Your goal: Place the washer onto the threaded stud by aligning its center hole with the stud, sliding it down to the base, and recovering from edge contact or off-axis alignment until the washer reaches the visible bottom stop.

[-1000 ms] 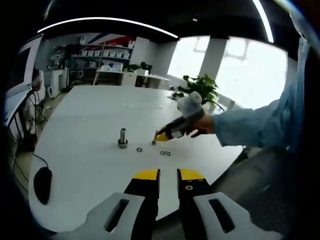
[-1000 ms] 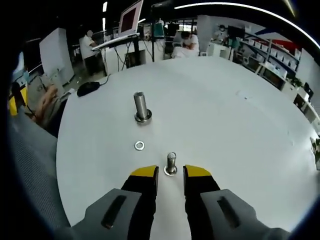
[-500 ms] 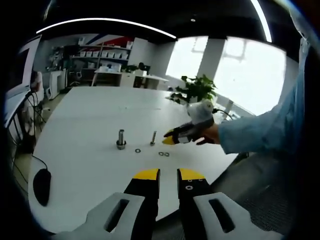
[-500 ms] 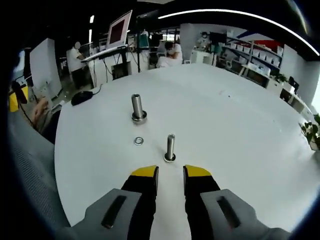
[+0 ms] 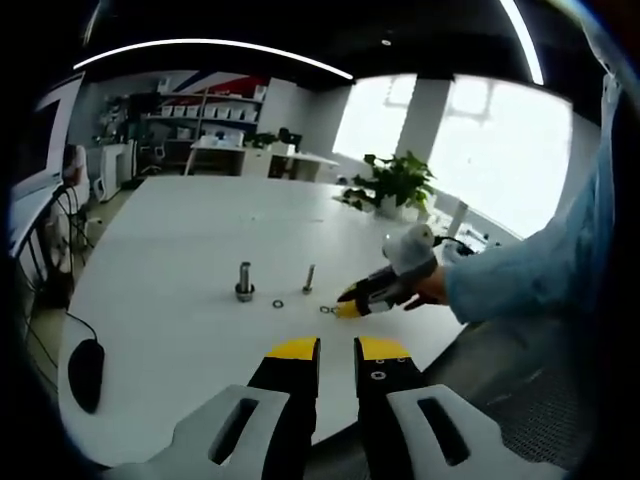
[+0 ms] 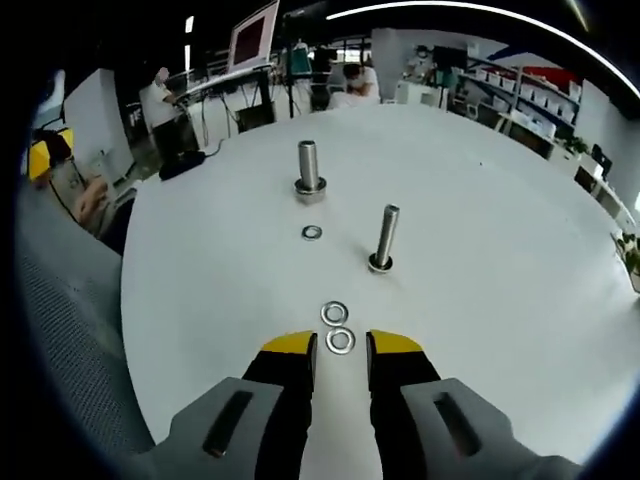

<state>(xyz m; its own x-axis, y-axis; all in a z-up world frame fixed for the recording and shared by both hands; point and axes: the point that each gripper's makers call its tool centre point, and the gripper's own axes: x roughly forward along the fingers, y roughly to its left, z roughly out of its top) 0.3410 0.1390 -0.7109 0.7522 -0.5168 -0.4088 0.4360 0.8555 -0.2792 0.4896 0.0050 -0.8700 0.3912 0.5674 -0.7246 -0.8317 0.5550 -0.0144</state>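
The right gripper [image 6: 340, 352] hovers with jaws apart and empty over the pair of washers [image 6: 337, 327] on the table [image 6: 500, 260] — the picking step — and next it must close on one, then carry it to the slim stud [image 6: 384, 238] nearby, while the left gripper [image 5: 336, 352] waits open.

My white round desk [image 6: 520, 260] carries two upright studs: a thick one [image 6: 308, 168] upper centre, a thin one [image 6: 384, 238] right of it. A lone washer [image 6: 312, 233] lies between; two washers [image 6: 337, 327] touch lower centre. A black mouse [image 5: 85, 368] sits lower left in the left gripper view.
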